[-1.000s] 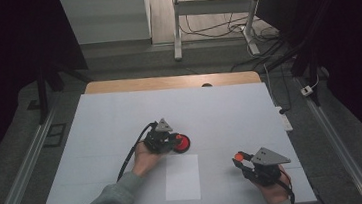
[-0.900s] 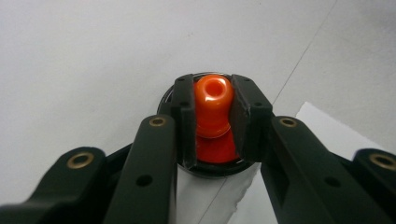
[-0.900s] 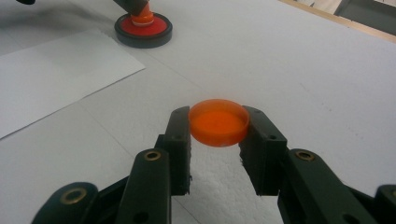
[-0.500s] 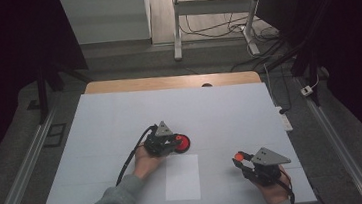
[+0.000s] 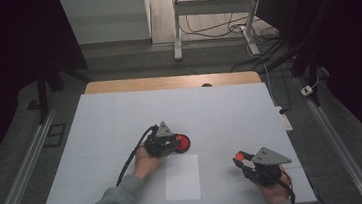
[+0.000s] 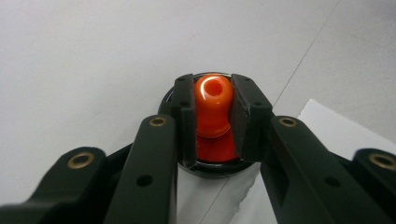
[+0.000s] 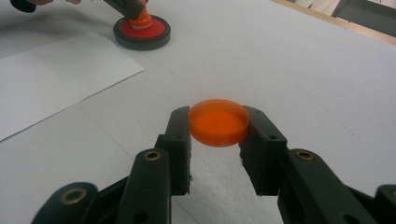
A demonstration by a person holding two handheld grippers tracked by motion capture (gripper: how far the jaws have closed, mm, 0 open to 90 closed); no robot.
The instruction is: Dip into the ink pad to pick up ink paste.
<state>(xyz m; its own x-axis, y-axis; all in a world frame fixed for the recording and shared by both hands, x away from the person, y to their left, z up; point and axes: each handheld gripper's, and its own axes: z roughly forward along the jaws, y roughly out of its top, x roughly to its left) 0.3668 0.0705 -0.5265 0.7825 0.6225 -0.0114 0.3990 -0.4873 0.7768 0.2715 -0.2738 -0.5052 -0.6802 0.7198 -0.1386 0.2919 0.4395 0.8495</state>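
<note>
My left gripper [image 5: 174, 142] [image 6: 213, 116] is shut on an orange stamp knob [image 6: 213, 98] that stands upright in a round red ink pad [image 5: 183, 143] [image 6: 219, 150] with a black rim, near the table's middle. In the right gripper view the same stamp [image 7: 140, 19] and pad [image 7: 144, 31] show at the far left, with the left gripper's jaws above them. My right gripper [image 5: 241, 157] [image 7: 218, 119] is shut on a flat round orange lid [image 5: 240, 155] [image 7: 217, 126], held just above the table at the front right.
A white sheet of paper [image 5: 182, 177] [image 7: 51, 79] lies flat between the two hands, just in front of the pad. The white table top [image 5: 120, 118] has a wooden strip [image 5: 167, 82] along its far edge. Desk legs and cables stand on the floor beyond.
</note>
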